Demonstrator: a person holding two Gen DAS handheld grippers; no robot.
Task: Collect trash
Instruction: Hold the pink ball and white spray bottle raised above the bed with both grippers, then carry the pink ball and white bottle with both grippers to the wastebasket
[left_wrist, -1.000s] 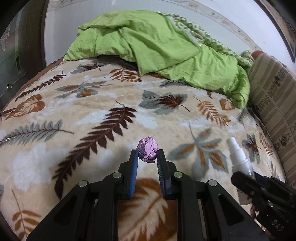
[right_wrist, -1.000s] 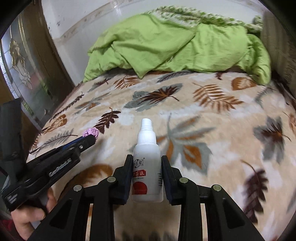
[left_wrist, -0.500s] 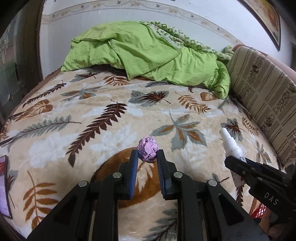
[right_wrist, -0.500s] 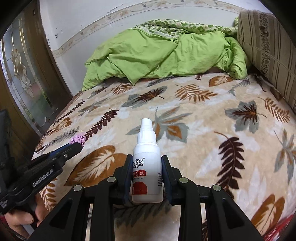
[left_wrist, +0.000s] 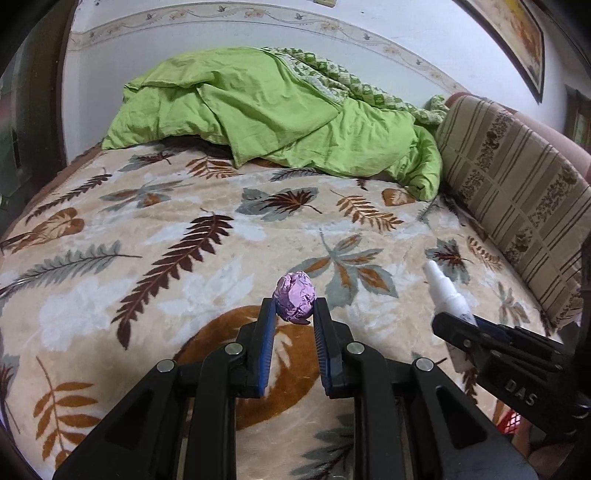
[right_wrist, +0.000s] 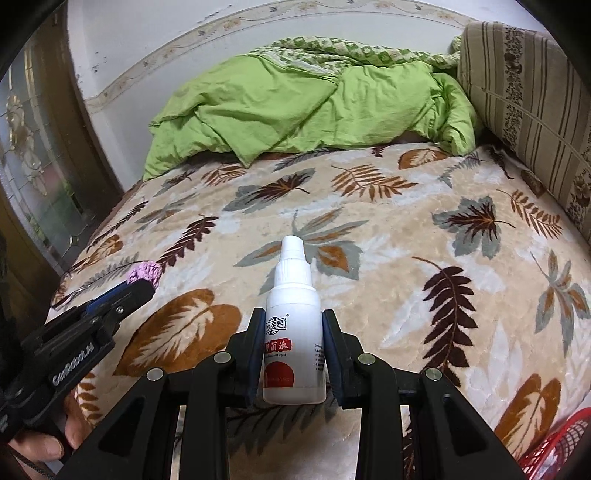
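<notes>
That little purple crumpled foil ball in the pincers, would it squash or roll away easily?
Probably both. The purple crumpled foil ball looks creased and thin, so the left gripper likely dents it. Its roundish shape might roll, though the plush leaf-print blanket should slow it.

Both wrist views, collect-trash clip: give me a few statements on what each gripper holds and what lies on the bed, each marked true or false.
1. The left gripper is shut on a purple foil ball. True.
2. The right gripper is empty. False: it is shut on a white spray bottle.
3. The bottle's nozzle points away from the camera. True.
4. The green quilt covers the whole bed. False: it is bunched at the far end, leaving the leaf-print blanket bare.
5. A red mesh basket shows at the lower right of the right wrist view. True.
</notes>
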